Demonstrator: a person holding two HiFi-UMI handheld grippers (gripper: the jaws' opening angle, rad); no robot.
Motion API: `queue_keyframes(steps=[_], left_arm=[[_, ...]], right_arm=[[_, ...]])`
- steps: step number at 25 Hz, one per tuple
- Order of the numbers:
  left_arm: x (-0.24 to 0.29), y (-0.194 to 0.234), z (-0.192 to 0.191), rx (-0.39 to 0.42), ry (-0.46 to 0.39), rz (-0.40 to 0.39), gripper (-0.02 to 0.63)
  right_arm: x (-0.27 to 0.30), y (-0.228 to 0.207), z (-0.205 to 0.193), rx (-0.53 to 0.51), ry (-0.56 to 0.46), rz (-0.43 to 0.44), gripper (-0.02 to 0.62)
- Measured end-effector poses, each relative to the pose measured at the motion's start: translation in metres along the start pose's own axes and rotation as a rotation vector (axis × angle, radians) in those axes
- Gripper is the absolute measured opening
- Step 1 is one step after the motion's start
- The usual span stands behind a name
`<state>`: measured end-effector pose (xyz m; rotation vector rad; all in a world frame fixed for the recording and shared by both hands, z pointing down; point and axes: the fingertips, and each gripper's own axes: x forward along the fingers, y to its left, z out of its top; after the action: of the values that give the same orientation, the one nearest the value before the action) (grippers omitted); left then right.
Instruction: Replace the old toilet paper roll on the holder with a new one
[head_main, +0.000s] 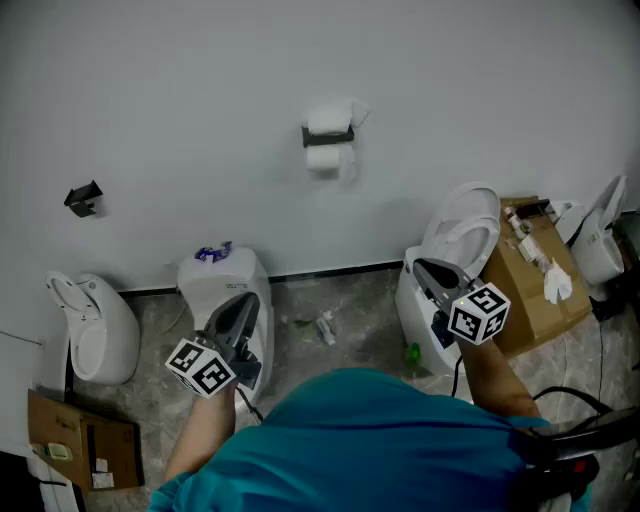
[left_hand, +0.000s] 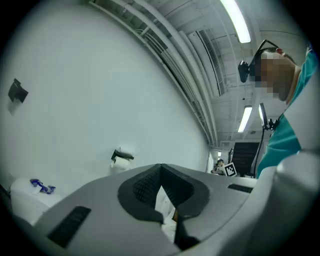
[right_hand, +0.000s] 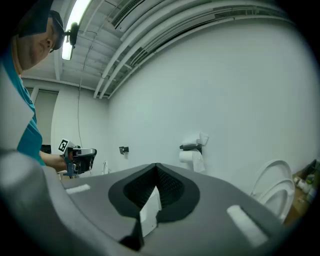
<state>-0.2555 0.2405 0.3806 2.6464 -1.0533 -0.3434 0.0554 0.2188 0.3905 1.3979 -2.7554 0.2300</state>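
A black holder (head_main: 328, 136) is fixed high on the white wall. One white roll (head_main: 329, 120) rests on top of it and another roll (head_main: 325, 160) hangs beneath with a loose tail. The same holder (left_hand: 121, 155) shows small and far off in the left gripper view, and the holder (right_hand: 191, 146) with its lower roll (right_hand: 189, 156) shows in the right gripper view. My left gripper (head_main: 243, 304) is held low at the left, shut and holding nothing (left_hand: 161, 187). At the right my right gripper (head_main: 426, 268) is also shut with nothing in it (right_hand: 156, 186). Both are well short of the wall.
Toilets stand along the wall: one with a blue item (head_main: 212, 253) on its tank (head_main: 222, 283), one with a raised seat (head_main: 462, 232), and a white fixture (head_main: 96, 326) at the left. A cardboard box (head_main: 537, 280) sits at the right. A second black bracket (head_main: 84, 198) is on the wall. Scraps (head_main: 325, 326) lie on the floor.
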Motion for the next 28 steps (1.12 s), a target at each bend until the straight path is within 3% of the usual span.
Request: queue_keyframes(steps=[20, 28], left_arm=[[0.019, -0.004, -0.005, -0.001, 0.025, -0.019, 0.009], [0.053, -0.034, -0.019, -0.007, 0.022, -0.038, 0.009]], right_arm=[[-0.001, -0.017, 0.001, 0.017, 0.002, -0.019, 0.003], [-0.03, -0.038, 0.007, -0.012, -0.008, -0.002, 0.003]])
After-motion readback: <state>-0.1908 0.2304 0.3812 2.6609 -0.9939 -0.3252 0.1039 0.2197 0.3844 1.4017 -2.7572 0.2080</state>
